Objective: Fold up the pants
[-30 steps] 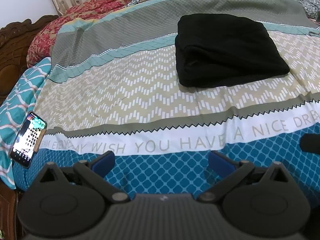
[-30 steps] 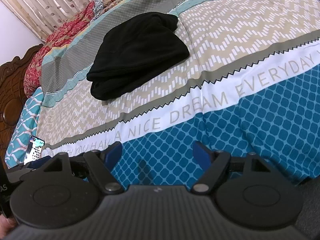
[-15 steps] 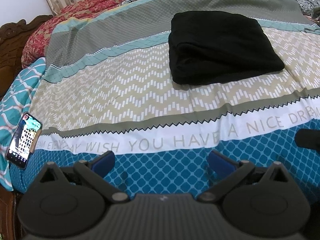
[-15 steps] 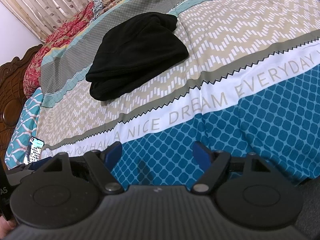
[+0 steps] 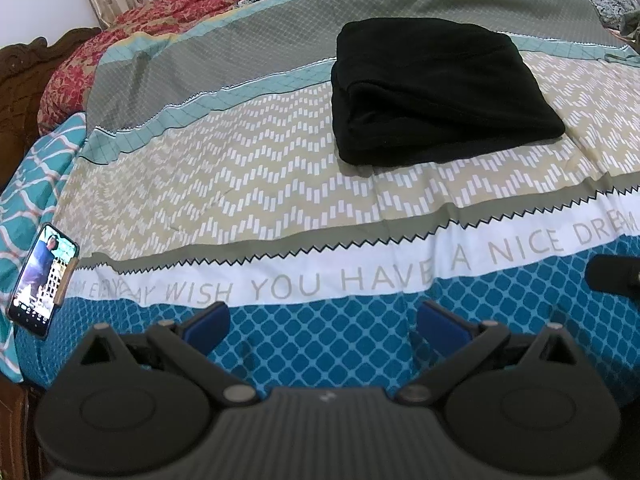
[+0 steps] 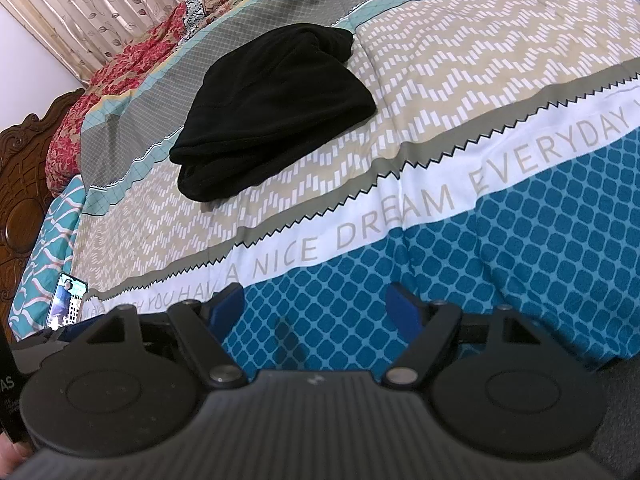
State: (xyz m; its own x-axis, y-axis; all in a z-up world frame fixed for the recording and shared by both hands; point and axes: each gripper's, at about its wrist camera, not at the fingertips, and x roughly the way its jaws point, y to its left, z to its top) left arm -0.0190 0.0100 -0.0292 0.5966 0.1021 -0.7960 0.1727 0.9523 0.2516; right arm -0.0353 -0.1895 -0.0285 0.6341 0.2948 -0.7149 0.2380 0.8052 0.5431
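Left gripper: jaws spread wide, blue pads apart, nothing between them; it hangs over the blue-checked band at the near edge of the bed. Right gripper: likewise wide open and empty, over the same blue band. Pants: black, folded into a compact, layered rectangle, lying flat on the bed well ahead of both grippers, across the chevron and grey bands of the cover. From the left gripper the pants sit ahead and to the right; from the right gripper the pants sit ahead and to the left. Neither gripper touches the cloth. Phone: screen lit, resting at the bed's edge far to the left of the left gripper, also visible in the right view. Headboard: carved dark wood, beyond the phone at far left. Curtain: leaf-patterned, behind the bed's far side.
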